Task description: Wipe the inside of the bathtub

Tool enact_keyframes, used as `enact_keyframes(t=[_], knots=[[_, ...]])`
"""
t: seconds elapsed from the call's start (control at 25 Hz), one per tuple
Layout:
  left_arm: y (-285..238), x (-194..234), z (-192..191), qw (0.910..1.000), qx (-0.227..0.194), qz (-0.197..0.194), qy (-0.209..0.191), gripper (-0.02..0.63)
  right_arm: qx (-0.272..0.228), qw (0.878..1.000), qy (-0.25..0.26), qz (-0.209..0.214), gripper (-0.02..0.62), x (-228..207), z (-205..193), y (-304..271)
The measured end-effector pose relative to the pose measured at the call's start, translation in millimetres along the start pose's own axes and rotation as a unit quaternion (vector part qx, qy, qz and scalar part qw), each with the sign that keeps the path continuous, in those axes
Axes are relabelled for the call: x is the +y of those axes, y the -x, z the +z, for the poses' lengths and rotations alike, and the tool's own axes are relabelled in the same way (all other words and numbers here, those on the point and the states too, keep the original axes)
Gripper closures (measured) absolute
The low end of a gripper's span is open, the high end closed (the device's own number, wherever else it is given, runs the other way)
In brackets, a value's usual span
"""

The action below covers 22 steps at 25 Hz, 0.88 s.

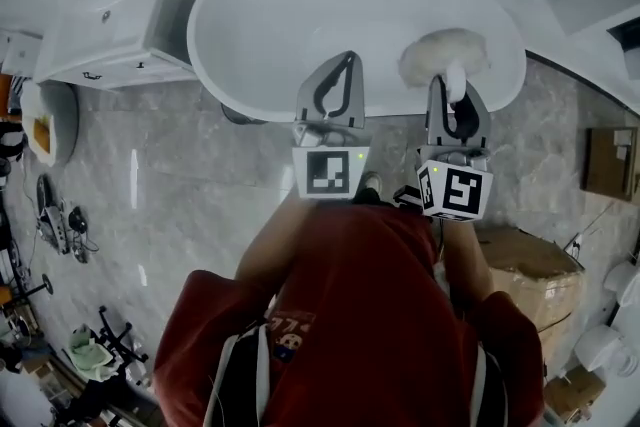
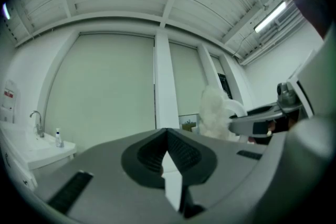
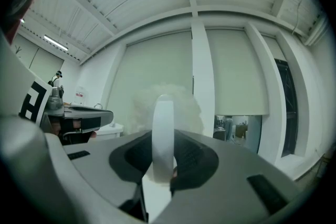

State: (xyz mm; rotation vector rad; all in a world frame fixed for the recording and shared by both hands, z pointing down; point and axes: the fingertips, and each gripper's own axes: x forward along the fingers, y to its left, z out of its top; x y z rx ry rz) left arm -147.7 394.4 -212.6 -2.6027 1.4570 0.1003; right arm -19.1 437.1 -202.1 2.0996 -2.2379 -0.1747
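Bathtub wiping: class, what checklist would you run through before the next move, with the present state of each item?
1. Right gripper shut firmly on the wiper handle: ok.
2. Fluffy head positioned over the inside of the bathtub: ok.
3. Fluffy head touching the tub surface: cannot tell.
4. Left gripper shut, holding nothing, apart from the wiper: ok.
5. Fluffy head wet or soaped: cannot tell.
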Motion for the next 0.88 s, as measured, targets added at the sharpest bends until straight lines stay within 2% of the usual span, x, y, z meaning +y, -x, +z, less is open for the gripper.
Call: enact_keyframes(t=[0.12,0.28,0.36,0.88], knots=[[8,11,1,0.9999,0.006,-0.001,-0.01,0.592,-0.007,1.0,0.001,0.004,0.502,13,8,-4],[17,27,7,0.9996,-0.003,0.013,0.025,0.592,-0.021,0.999,0.022,0.018,0.502,36,23,-8],[21,30,8,0.9996,-0.006,0.014,0.024,0.592,-0.021,0.999,0.024,0.023,0.502,42,25,-5],[27,42,22,0.9997,-0.008,0.012,0.018,0.592,-0.005,1.0,0.015,0.017,0.502,44,27,-4]])
